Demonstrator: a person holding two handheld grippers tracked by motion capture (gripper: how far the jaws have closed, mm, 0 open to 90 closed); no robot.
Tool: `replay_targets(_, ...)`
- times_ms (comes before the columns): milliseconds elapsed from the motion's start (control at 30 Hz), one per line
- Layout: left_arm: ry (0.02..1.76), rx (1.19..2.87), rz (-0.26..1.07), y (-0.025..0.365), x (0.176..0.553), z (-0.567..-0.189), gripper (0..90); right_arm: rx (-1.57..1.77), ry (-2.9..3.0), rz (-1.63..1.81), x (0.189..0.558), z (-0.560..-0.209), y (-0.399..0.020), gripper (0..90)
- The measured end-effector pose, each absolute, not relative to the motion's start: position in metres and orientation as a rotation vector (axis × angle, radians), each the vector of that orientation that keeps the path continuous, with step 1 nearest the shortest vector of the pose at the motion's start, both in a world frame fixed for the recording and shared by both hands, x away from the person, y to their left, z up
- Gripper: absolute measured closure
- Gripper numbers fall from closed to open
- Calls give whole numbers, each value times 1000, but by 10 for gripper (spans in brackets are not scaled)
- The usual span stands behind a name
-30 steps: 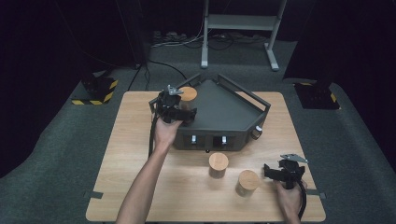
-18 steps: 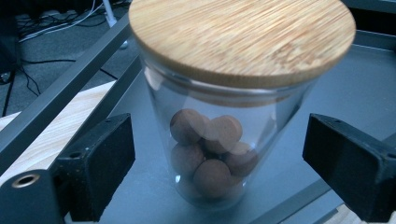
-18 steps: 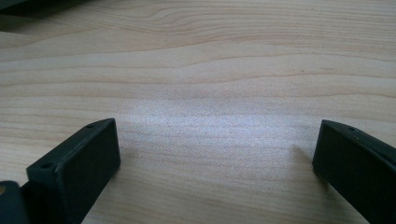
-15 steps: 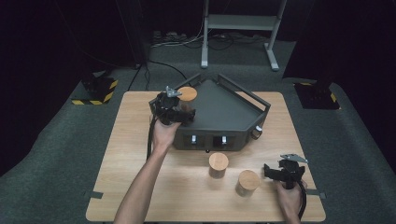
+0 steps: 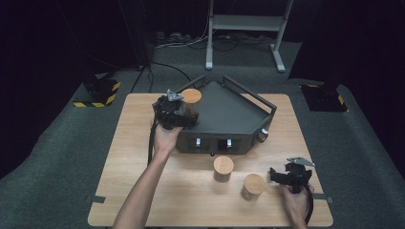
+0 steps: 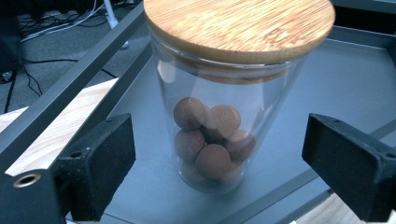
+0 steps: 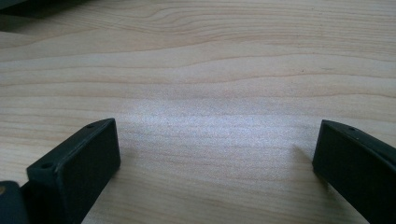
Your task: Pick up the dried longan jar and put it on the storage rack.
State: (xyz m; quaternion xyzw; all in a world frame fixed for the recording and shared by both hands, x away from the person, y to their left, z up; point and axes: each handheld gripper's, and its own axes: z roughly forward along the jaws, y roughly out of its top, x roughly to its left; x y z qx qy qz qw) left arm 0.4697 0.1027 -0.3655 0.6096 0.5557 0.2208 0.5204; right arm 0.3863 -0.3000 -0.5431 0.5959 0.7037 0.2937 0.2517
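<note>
On the grey tray [image 5: 239,119] at the far side of the table [image 5: 133,191], a glass jar [image 6: 219,116] with a bamboo lid [image 6: 240,25] stands upright at the tray's left corner, between the spread jaws of the left gripper [image 6: 219,168]. From above, that gripper [image 5: 179,114] and the hand behind it cover the glass, so little more than the lid [image 5: 192,95] can be made out. The left gripper view shows what the high view cannot: brown balls [image 6: 210,140] heaped in the bottom of the jar, and a clear gap on each side between the black pads and the glass, so nothing is gripped. The lid's top edge is cut off by the frame there, and the lower ends of both jaws run out of the picture.

Near the table's front edge, the right gripper [image 5: 282,177] is held low just beside the second of two more lidded jars [image 5: 254,186], the other [image 5: 223,168] standing closer to the tray. Its own view gives its jaws [image 7: 217,154] wide apart over bare wood, their outer ends cropped, with neither jar between them
</note>
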Motion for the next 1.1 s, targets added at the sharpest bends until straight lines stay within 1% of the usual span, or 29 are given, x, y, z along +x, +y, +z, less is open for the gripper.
replay_targets(1100, 1320, 1428, 511, 119, 447, -369, 96, 1621, 1914, 799, 386, -543, -300, 1)
